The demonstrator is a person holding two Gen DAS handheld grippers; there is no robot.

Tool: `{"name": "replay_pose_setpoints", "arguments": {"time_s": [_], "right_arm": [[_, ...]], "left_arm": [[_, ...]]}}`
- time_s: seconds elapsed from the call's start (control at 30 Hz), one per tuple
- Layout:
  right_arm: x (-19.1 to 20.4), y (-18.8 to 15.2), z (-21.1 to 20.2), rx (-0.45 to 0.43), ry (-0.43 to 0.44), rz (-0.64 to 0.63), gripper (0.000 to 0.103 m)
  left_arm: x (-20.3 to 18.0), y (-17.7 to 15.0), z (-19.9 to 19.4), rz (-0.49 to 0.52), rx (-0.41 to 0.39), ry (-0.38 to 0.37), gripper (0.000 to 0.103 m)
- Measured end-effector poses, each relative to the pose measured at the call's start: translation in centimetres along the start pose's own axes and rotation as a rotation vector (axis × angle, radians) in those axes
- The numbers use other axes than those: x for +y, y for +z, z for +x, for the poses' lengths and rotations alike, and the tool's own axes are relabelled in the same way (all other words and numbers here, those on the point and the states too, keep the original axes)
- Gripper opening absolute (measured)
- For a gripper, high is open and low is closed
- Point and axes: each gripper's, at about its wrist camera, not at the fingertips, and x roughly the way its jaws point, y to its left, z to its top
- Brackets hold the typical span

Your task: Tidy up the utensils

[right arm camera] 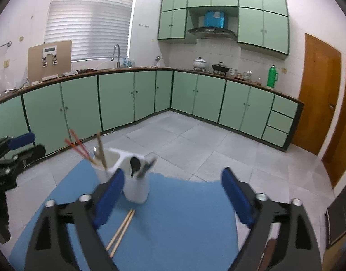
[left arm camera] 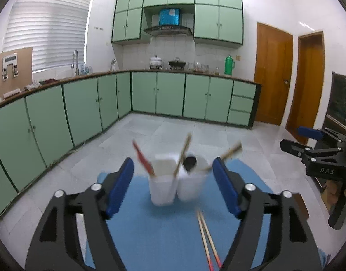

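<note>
Left wrist view: right tool (left arm camera: 308, 144) body reads "DAS".

Across the middle of the frame we see mint-green base cabinets (right arm camera: 118, 99) under a dark countertop (right arm camera: 218, 73), with matching wall cabinets (right arm camera: 263, 27) above. At upper left a white blind (right arm camera: 89, 22) covers the window, beside a curved tap (right arm camera: 117, 54). A green flask (right arm camera: 272, 76) stands at right, near a wooden door (right arm camera: 319, 94). We think a white pot (right arm camera: 199, 62) sits on the stove. Grey tiles (right arm camera: 195, 140) cover the floor.

Green cabinets (left arm camera: 170, 94) – grey tile floor (left arm camera: 163, 133) – shuttered window (right arm camera: 89, 20)
</note>
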Motion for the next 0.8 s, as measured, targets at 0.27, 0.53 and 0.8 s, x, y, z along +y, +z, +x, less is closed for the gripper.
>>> {"name": "replay_pose_setpoints", "arguments": {"time_s": [0.27, 0.53, 0.8], "right_arm": [[1.2, -8.3, -1.0, 0.087, 0.032, 0.089, 0.097], [3.1, -15.2, 0.6, 0.228, 0.030, 0.168, 0.097], [6.4, -19.3, 1.7, 0.311, 0.013, 0.142, 0.096]], "left_arm": [[0.9, -8.8, -0.8, -0.067, 0.123, 0.006, 0.082], [1.8, -14.9, 0.7, -0.005, 0.239, 0.083, 0.082], [2.0, -18.0, 1.6, 0.022, 0.301, 0.133, 0.082]]}}
